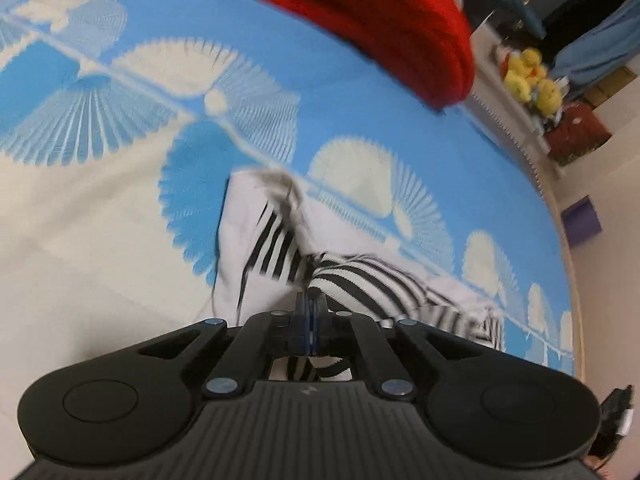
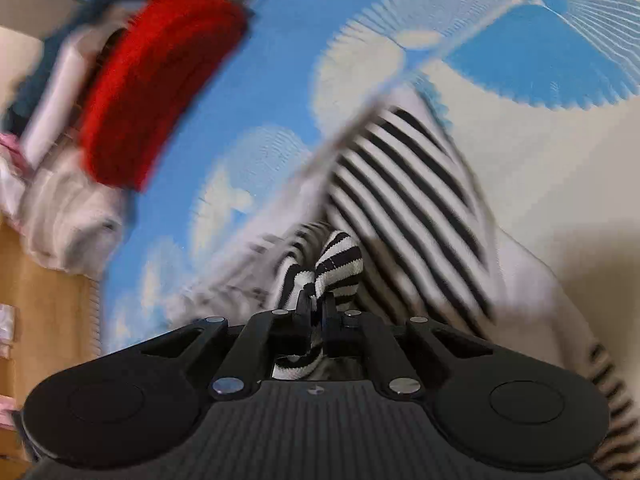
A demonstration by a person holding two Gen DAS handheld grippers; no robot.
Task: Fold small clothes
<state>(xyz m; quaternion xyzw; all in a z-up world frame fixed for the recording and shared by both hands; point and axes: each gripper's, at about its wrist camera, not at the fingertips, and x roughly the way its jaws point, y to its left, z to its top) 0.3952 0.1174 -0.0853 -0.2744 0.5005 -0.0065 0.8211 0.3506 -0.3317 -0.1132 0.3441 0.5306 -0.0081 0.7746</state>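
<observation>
Both grippers have hold of the same striped garment (image 2: 404,196), a black-and-white piece with pale unstriped fabric along its sides, which lies partly on the blue-and-cream bedspread (image 1: 360,92) and is partly raised off it. The left gripper (image 1: 310,312) has its jaws pressed together on a fold of striped cloth, which shows just ahead of the tips and again behind them through the frame. The right gripper (image 2: 316,308) is closed down on a bunched striped edge; the cloth passes between the jaws and bulges out above them.

Judgement: the step in hand is the fold itself, with two gripped edges being carried across the body of the garment. Both views are blurred, so the exact lie of the hem cannot be told.

A folded red garment (image 1: 384,20) rests well apart, near the far edge of the bed.

The next move calls for laying the held edges down square over the flat part before either grip is loosened
</observation>
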